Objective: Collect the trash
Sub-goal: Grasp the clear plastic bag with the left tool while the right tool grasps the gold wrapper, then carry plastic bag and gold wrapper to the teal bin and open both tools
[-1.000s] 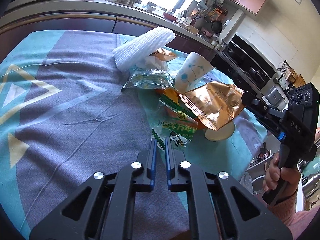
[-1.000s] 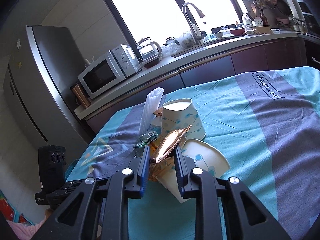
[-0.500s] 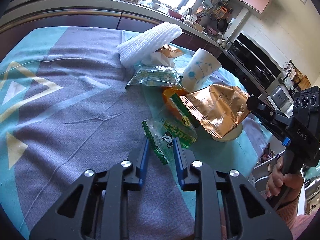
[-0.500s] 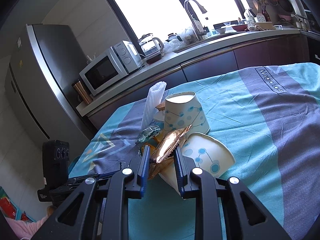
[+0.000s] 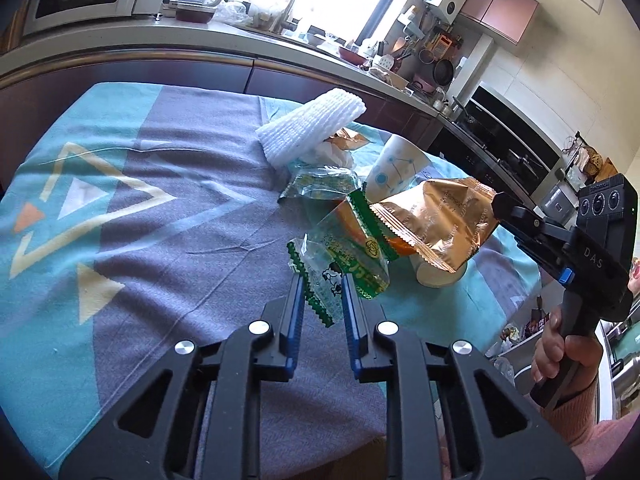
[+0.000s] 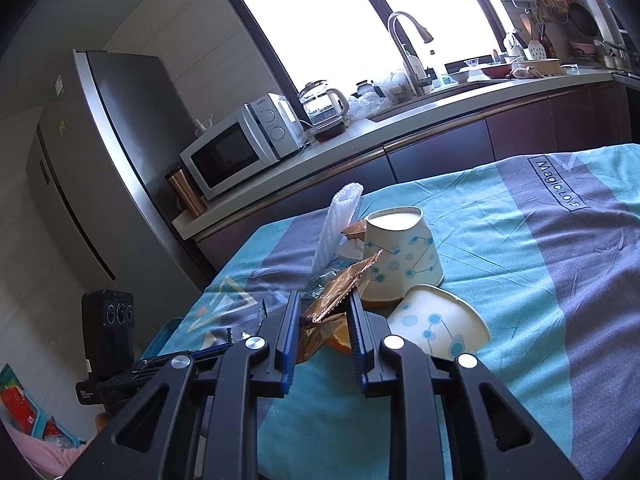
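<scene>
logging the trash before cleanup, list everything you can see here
tablecloth: 1, teal and grey, covers the table
foam sleeve: 1, white, far edge of the pile
paper cups: 2, white with blue dots; upturned cup mid-pile, tipped cup on its side beside it
green packet: 1, below the foam sleeve
clear wrapper: 1, green-edged, near end of the pile
gold wrapper: 1, lifted over the pile
microwave: 1, white, counter
kettle: 1, glass, beside the microwave
fridge: 1, steel, left
left gripper: jaws just been closing, not pressing, clear wrapper between them
right gripper: jaws shut on gold wrapper
hand: 1, holds the right gripper's handle
</scene>
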A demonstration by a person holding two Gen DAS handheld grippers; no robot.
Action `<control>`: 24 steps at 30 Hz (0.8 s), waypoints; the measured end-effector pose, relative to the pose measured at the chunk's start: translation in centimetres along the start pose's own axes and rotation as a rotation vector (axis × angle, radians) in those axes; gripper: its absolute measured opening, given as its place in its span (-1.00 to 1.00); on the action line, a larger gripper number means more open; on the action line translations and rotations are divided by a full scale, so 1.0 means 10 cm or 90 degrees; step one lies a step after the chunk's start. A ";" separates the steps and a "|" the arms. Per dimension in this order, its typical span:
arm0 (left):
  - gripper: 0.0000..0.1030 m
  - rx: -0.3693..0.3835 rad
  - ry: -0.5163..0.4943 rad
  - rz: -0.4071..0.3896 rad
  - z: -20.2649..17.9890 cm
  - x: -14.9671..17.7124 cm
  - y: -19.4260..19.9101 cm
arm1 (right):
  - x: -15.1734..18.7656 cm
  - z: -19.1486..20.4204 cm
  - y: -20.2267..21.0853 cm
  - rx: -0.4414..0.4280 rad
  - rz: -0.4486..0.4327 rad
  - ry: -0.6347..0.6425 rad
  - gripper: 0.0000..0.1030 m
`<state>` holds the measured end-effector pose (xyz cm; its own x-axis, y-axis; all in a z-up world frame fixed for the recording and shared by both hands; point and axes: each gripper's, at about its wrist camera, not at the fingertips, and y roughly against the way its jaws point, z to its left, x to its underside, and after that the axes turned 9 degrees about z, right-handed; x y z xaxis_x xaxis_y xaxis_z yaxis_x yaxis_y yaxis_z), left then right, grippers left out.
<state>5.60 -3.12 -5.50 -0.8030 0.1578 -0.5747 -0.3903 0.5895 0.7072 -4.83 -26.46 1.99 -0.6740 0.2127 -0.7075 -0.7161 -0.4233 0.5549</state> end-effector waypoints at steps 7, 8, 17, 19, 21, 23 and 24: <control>-0.63 -0.025 0.014 -0.045 0.18 0.08 0.40 | -0.04 0.24 -0.12 -0.051 0.007 0.024 -0.58; -0.63 -0.027 0.017 -0.050 0.21 0.10 0.45 | -0.04 0.27 -0.15 -0.058 0.010 0.026 -0.58; -0.63 -0.061 0.065 -0.093 0.52 0.27 0.93 | -0.06 0.66 -0.55 -0.134 0.055 0.059 -0.58; -0.63 -0.074 0.076 -0.104 0.59 0.32 1.04 | -0.08 0.77 -0.64 -0.152 0.065 0.070 -0.58; -0.63 -0.088 0.088 -0.116 0.66 0.37 1.15 | -0.09 0.89 -0.73 -0.169 0.075 0.082 -0.58; -0.63 -0.102 0.100 -0.127 0.73 0.42 1.25 | -0.11 1.01 -0.81 -0.186 0.085 0.093 -0.58; -0.63 -0.109 0.108 -0.132 0.78 0.44 1.31 | -0.12 1.07 -0.85 -0.194 0.089 0.099 -0.58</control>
<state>0.43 11.44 -2.01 -0.7559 -0.0948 -0.6478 -0.6127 0.4507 0.6491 0.13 -13.76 2.83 -0.7089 0.0086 -0.7053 -0.5168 -0.6868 0.5111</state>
